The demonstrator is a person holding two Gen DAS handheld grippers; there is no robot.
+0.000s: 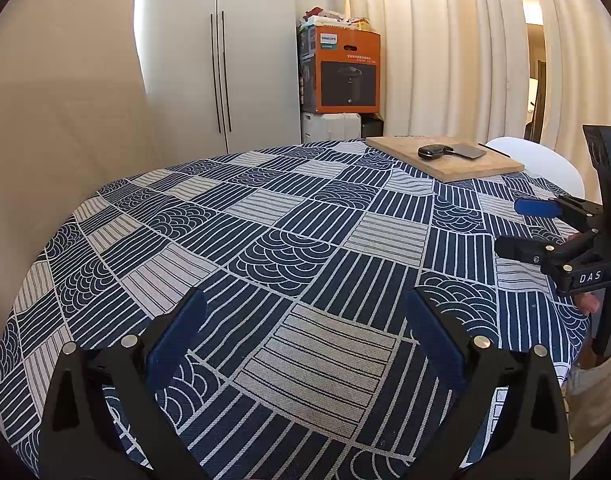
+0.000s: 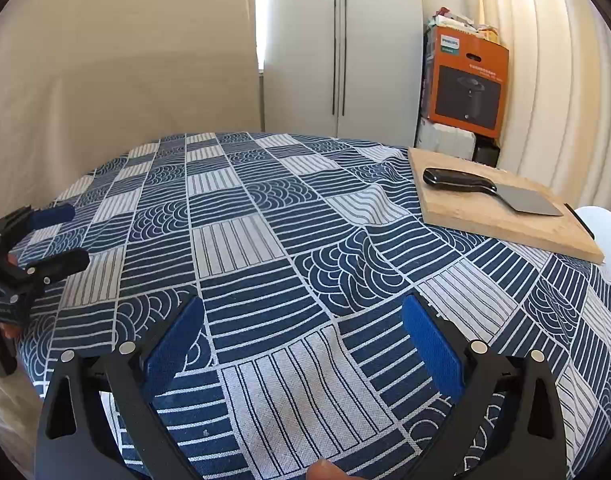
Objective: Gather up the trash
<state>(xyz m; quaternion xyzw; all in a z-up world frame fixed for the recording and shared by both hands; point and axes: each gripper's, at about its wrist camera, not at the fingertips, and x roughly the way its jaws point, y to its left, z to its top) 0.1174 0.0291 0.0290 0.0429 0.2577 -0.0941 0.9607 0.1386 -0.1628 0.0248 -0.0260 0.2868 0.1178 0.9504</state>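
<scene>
No trash shows on the table in either view. My left gripper [image 1: 305,304] is open and empty, held low over the near part of the blue-and-white patterned tablecloth [image 1: 265,216]. My right gripper [image 2: 303,306] is also open and empty over the same cloth [image 2: 265,220]. Each gripper shows in the other's view: the right one [image 1: 513,228] at the table's right edge, the left one [image 2: 65,236] at the left edge, both with jaws apart.
A wooden cutting board [image 2: 465,216] with a black-handled cleaver [image 2: 485,190] lies at the table's far right; the board also shows in the left wrist view [image 1: 485,166]. Behind stand white cabinets [image 1: 225,60], an orange Philips box [image 1: 345,72], curtains and a white chair [image 1: 545,160].
</scene>
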